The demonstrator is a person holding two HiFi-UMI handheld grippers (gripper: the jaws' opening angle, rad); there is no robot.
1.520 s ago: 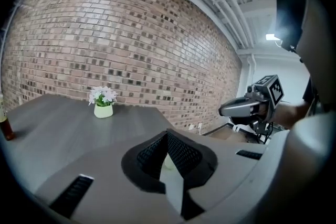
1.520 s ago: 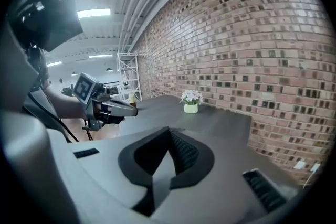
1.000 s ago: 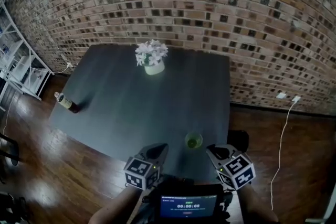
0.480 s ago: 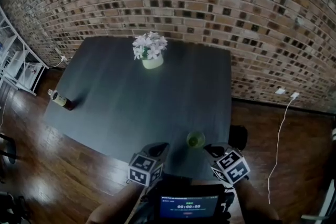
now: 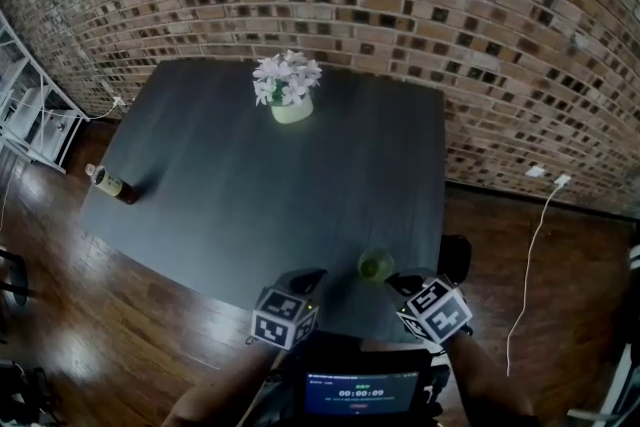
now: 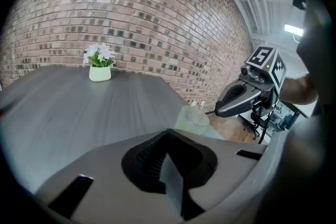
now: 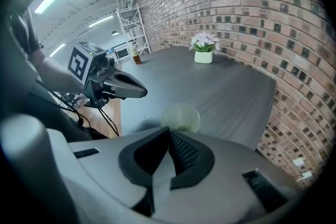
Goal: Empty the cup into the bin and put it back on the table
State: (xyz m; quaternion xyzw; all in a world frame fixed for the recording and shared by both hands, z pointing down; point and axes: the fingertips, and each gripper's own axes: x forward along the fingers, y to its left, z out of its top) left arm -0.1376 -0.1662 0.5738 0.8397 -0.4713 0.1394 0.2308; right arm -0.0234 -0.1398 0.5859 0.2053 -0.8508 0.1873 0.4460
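A clear cup (image 5: pixel 374 265) with greenish contents stands upright near the front edge of the dark table (image 5: pixel 250 195). In the head view my left gripper (image 5: pixel 310 277) is just left of the cup and my right gripper (image 5: pixel 398 283) just right of it, neither touching it. The left gripper view has its own jaws (image 6: pixel 168 134) shut and empty, with the cup (image 6: pixel 191 120) ahead to the right and the right gripper (image 6: pixel 236 100) beyond. In the right gripper view the jaws (image 7: pixel 169 131) are shut and empty, and the cup (image 7: pixel 180 117) stands straight ahead.
A white pot of flowers (image 5: pixel 287 93) stands at the table's far side and a bottle (image 5: pixel 108 184) at its left edge. A dark object, perhaps the bin (image 5: pixel 455 258), sits on the wooden floor right of the cup. A brick wall runs behind, with a white cable (image 5: pixel 530 245) at right.
Both grippers have drawn slightly inward toward the cup and lower in the head view. The head camera has shifted a little. The cup has not moved.
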